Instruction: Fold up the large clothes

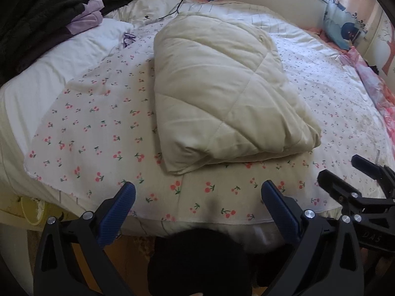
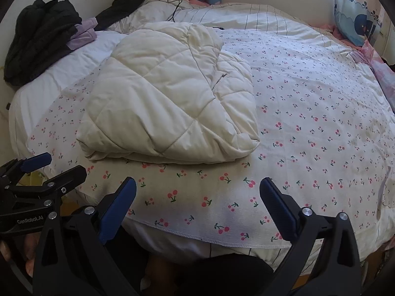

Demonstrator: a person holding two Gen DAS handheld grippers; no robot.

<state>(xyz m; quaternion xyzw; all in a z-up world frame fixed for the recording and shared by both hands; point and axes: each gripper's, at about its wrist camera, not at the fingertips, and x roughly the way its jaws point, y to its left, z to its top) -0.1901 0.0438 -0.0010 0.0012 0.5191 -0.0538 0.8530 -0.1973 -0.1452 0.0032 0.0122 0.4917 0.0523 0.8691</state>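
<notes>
A cream quilted padded garment (image 1: 222,93) lies folded into a thick bundle on the cherry-print sheet (image 1: 98,128) of the bed; it also shows in the right wrist view (image 2: 170,103). My left gripper (image 1: 197,192) is open and empty, held over the bed's near edge just short of the bundle. My right gripper (image 2: 197,190) is open and empty too, over the near edge of the sheet (image 2: 308,113), to the right of the left one. Each gripper shows in the other's view: the right gripper (image 1: 345,170) and the left gripper (image 2: 47,167).
Dark clothes (image 1: 37,17) with a purple garment (image 1: 86,17) are piled at the far left of the bed. Purple glasses (image 1: 128,39) and a black cable (image 1: 172,2) lie near the pillows. A patterned cushion (image 1: 343,24) stands at the far right. A yellow bowl (image 1: 32,212) sits below the bed's left corner.
</notes>
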